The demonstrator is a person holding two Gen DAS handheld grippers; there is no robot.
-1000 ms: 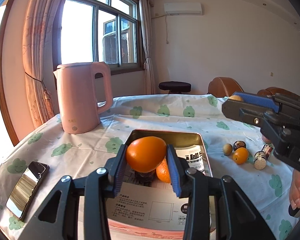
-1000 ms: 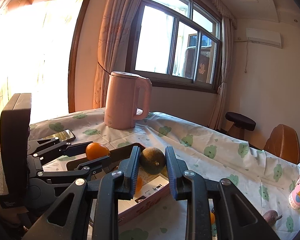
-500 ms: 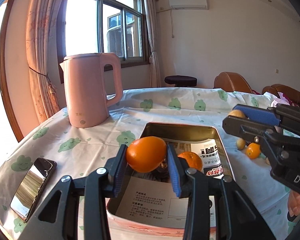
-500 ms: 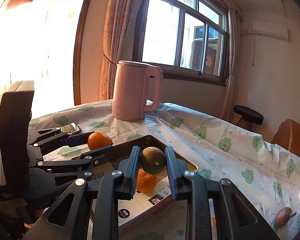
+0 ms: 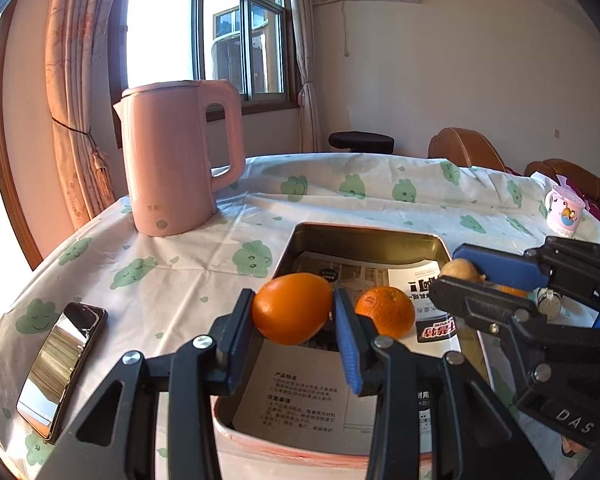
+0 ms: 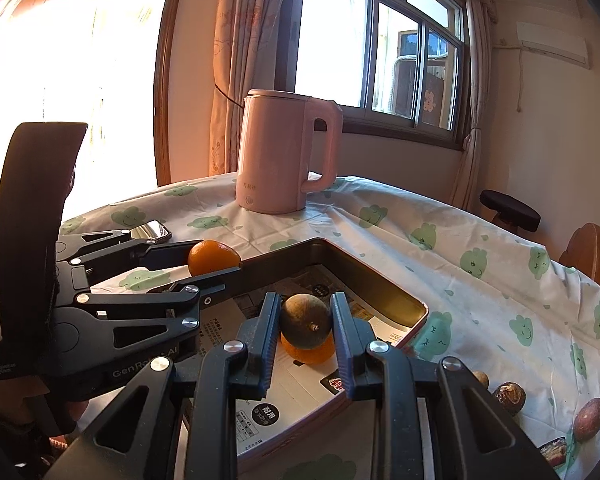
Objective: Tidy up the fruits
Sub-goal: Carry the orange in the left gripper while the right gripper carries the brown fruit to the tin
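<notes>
My left gripper [image 5: 294,312] is shut on a smooth orange [image 5: 292,308], held above the near end of a rectangular metal tin [image 5: 364,236] lined with printed paper. A second orange [image 5: 385,312] lies inside the tin. From the right, my right gripper [image 5: 454,276] reaches over the tin, shut on a small brown round fruit [image 5: 458,270]. In the right wrist view that brown fruit [image 6: 306,326] sits clamped in my right gripper [image 6: 306,330], right above the orange in the tin [image 6: 308,354]. The left gripper [image 6: 214,262] with its orange [image 6: 213,257] hangs at the left over the tin [image 6: 380,292].
A pink kettle [image 5: 176,160] stands behind the tin at the left. A phone [image 5: 62,364] lies near the table's left edge. A small printed cup [image 5: 564,210] sits at the far right. Several small brown fruits [image 6: 508,398] lie on the cloth right of the tin.
Both grippers have come closer to the tin and a little lower, still holding their fruits. The right gripper with the brown fruit now hangs over the tin's inside, above the orange there.
</notes>
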